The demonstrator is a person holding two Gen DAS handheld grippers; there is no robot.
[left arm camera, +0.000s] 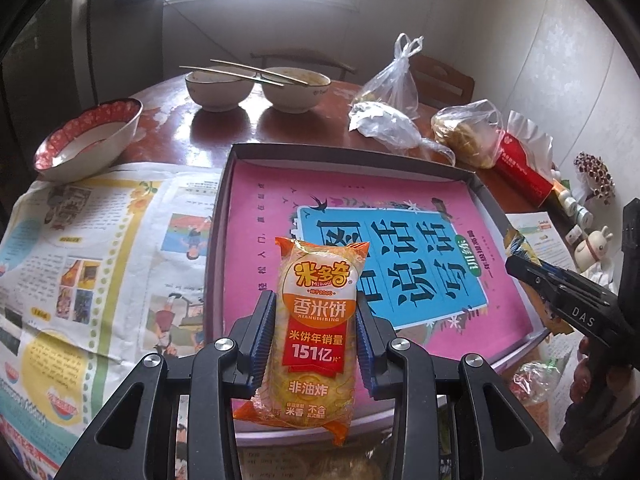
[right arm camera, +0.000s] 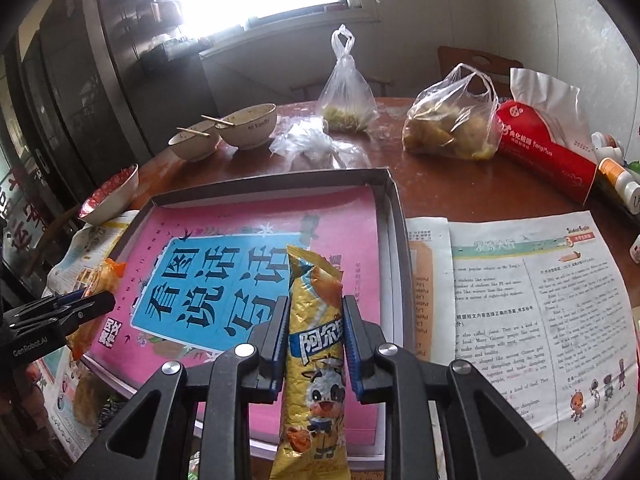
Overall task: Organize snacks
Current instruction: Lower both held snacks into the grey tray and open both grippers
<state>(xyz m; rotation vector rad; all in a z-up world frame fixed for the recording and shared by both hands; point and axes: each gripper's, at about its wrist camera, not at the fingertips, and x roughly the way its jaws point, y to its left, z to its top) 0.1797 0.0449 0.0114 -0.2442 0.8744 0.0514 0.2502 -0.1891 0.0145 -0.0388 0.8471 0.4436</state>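
Left wrist view shows the left gripper closed on an orange rice-cracker packet, the pads pressing its sides around mid-length, with the packet held above the near edge of a shallow box lined with a pink book cover. In the right wrist view the right gripper is clamped on a slim yellow snack stick with a cartoon cow, also over the box's near part. Both snacks are off the bench and not yet set down.

The step in hand looks like placing both packets in the box. To do it well, I would lower each until its underside meets the pink cover before letting go, so that neither drops or bounces out. Lay them flat and parallel, the cracker packet to the left and the stick to the right, leaving room between them. The two grippers are near each other, so setting down one at a time would avoid a knock. The soft wrappers may spring back when released.
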